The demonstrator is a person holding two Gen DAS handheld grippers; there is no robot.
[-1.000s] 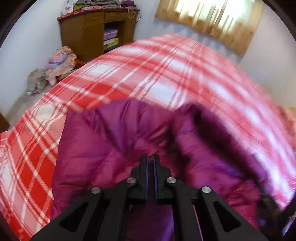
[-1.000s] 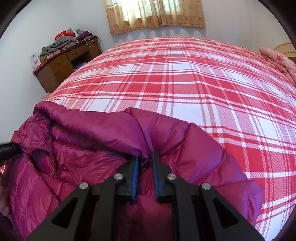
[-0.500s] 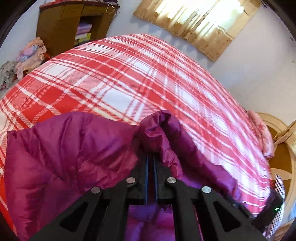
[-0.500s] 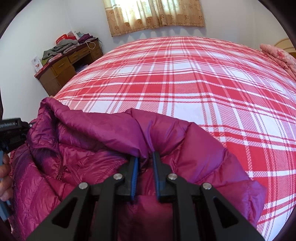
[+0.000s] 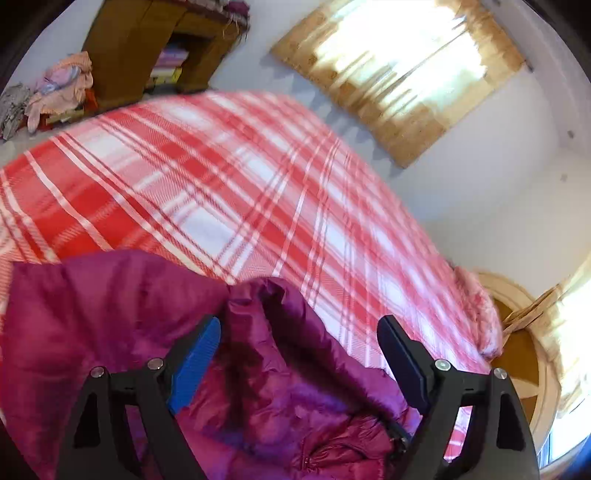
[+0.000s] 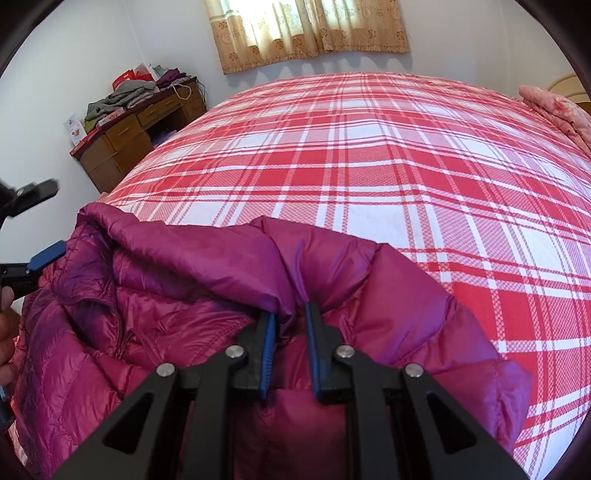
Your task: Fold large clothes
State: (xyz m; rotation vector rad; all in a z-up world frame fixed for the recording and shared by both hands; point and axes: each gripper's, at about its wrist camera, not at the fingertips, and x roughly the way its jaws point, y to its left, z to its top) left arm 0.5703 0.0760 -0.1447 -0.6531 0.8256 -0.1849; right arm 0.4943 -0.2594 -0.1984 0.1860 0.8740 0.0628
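A magenta puffer jacket [image 6: 192, 314] lies bunched on the near part of a red and white plaid bed [image 6: 388, 166]. It also shows in the left wrist view [image 5: 110, 314]. My left gripper [image 5: 299, 332] is open, its jaws wide apart above the jacket's edge, holding nothing. It shows at the left edge of the right wrist view [image 6: 40, 225]. My right gripper [image 6: 290, 317] is shut on a fold of the jacket, with the fabric pinched between its blue pads.
A wooden desk [image 6: 136, 129] piled with clothes stands by the wall left of the bed. A curtained window [image 6: 306, 33] is behind the bed. A pink folded cloth [image 6: 554, 107] lies at the bed's far right. Clothes lie heaped on the floor [image 5: 55, 88].
My left gripper has opened and let go of the jacket, then swung right and upward. My right gripper has kept its hold and barely moved.
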